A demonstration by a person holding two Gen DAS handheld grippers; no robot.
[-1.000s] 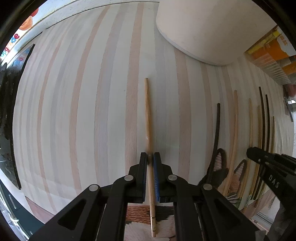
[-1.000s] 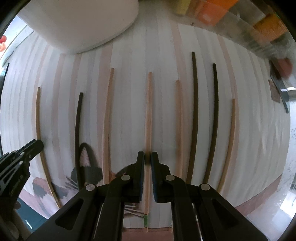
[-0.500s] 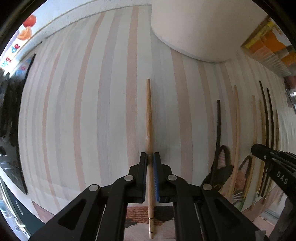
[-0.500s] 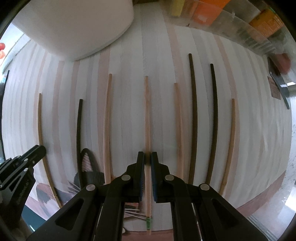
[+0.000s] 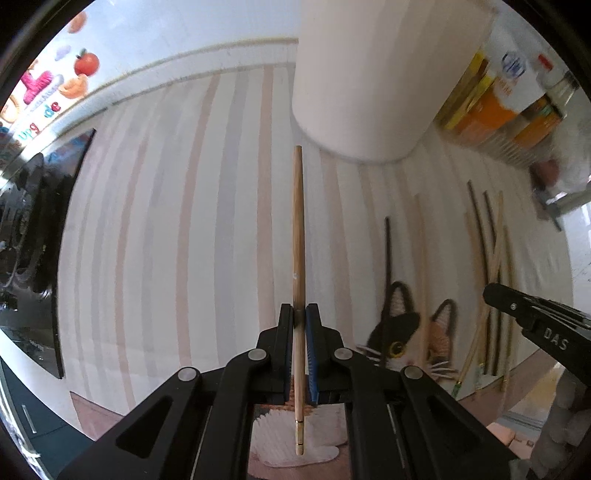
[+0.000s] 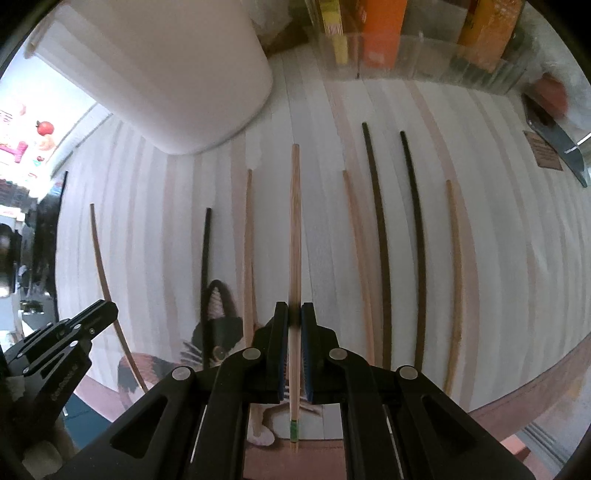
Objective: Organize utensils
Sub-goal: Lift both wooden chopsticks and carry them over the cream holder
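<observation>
My left gripper (image 5: 300, 312) is shut on a light wooden chopstick (image 5: 297, 229), held clear above the striped mat (image 5: 177, 240). In the right wrist view, my right gripper (image 6: 294, 310) is shut on another wooden chopstick (image 6: 294, 221) with a green band near its back end. Several dark and light chopsticks (image 6: 376, 236) lie side by side on the mat (image 6: 498, 258), partly over its cat picture (image 6: 218, 332). A tall white container (image 5: 369, 92) stands at the far edge of the mat. Each view shows the other gripper off to the side, the left gripper (image 6: 92, 321) and the right gripper (image 5: 517, 310).
A clear bin with orange and yellow boxes (image 6: 384, 33) stands behind the mat. A dark blade-like thing (image 6: 557, 147) lies at the far right. A black glossy surface (image 5: 33, 251) borders the mat's left side. The table's front edge (image 6: 517, 398) runs just below the mat.
Both grippers have risen off the mat, each carrying its chopstick. The views have tilted up, so the white container and the boxes behind show more.
</observation>
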